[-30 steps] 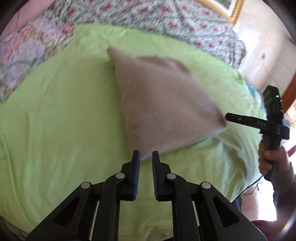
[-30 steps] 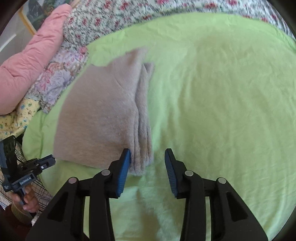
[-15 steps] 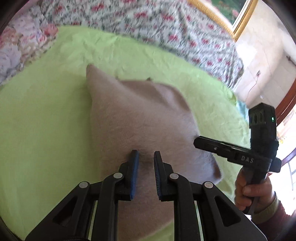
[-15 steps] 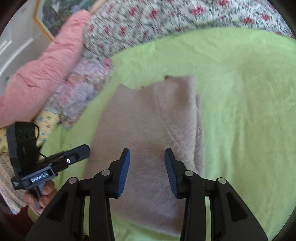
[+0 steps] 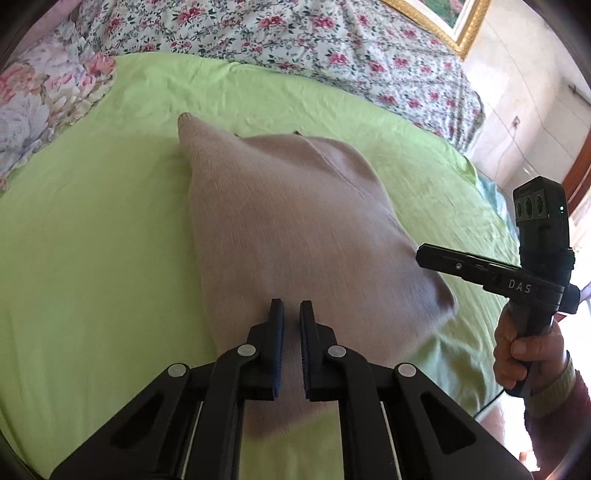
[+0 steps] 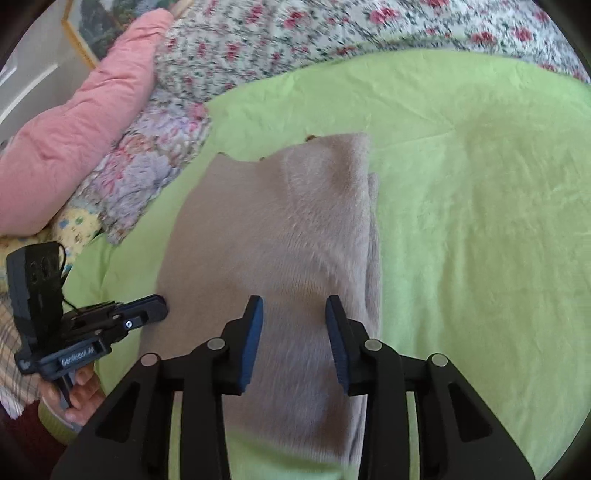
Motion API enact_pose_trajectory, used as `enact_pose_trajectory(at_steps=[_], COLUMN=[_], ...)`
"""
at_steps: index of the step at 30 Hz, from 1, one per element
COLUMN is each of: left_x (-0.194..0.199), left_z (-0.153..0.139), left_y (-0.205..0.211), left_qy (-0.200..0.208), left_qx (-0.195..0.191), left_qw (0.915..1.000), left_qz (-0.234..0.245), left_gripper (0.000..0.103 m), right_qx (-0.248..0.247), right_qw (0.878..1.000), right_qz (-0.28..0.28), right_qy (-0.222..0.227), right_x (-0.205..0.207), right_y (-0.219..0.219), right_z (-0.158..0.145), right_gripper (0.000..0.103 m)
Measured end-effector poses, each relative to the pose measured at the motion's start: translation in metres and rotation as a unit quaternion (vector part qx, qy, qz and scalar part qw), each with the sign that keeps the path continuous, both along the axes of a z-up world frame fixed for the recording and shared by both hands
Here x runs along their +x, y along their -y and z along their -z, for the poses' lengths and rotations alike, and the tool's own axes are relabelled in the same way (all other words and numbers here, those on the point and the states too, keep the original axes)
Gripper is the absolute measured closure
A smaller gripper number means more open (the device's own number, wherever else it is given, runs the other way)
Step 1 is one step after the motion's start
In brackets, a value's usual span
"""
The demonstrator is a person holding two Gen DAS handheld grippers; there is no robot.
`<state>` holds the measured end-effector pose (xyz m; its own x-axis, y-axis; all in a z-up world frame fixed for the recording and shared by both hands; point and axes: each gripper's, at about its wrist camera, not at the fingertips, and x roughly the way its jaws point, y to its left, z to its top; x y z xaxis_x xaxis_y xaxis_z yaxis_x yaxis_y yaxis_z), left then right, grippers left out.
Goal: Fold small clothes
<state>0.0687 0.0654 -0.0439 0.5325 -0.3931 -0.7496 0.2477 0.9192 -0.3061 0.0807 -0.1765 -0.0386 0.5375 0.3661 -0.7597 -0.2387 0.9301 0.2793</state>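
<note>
A folded beige knit garment (image 5: 295,229) lies flat on the green bedsheet (image 5: 92,240); it also shows in the right wrist view (image 6: 280,240). My left gripper (image 5: 291,314) hovers over the garment's near part, its jaws a narrow gap apart and empty. My right gripper (image 6: 293,310) is open and empty over the garment's near half. The right gripper also shows in the left wrist view (image 5: 436,256) at the garment's right edge. The left gripper shows in the right wrist view (image 6: 147,310) at the garment's left edge.
A floral quilt (image 5: 295,33) lies behind the green sheet, a flowered pillow (image 5: 40,99) at the left. A pink pillow (image 6: 74,122) and a framed picture (image 6: 92,26) are at the far left. The bed edge (image 5: 491,206) drops at the right.
Both grippers moved forward over the garment from its near edge, then eased back slightly. The garment stays flat. Jaw openings are unchanged.
</note>
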Motion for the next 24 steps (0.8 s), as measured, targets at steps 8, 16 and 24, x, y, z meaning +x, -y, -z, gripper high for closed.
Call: enact_pose_trajectory(at_steps=[8,16,24], left_x=[-0.027,-0.037,-0.060], left_z=[0.034,0.019,0.004], left_y=[0.003,0.006,0.003], left_qy=[-0.034,-0.025,-0.010], left_qx=[0.026,0.023,0.036], left_qw=[0.9991,0.9994,0.9989], left_qz=[0.005,-0.009,-0.026], left_gripper=[0.095,0.084,0.058], right_qx=[-0.024,-0.013,-0.028], right_qw=[0.999,1.000,0.999], right_qz=[0.011,0.014,0.012], right_qy=[-0.039,-0.013,0.023], right_x=[-0.024,-0.039,-0.075], right_y=[0.017,0.012,0.002], right_z=[0.039,0.015,-0.009], right_gripper=[0.066,0.065,0.048])
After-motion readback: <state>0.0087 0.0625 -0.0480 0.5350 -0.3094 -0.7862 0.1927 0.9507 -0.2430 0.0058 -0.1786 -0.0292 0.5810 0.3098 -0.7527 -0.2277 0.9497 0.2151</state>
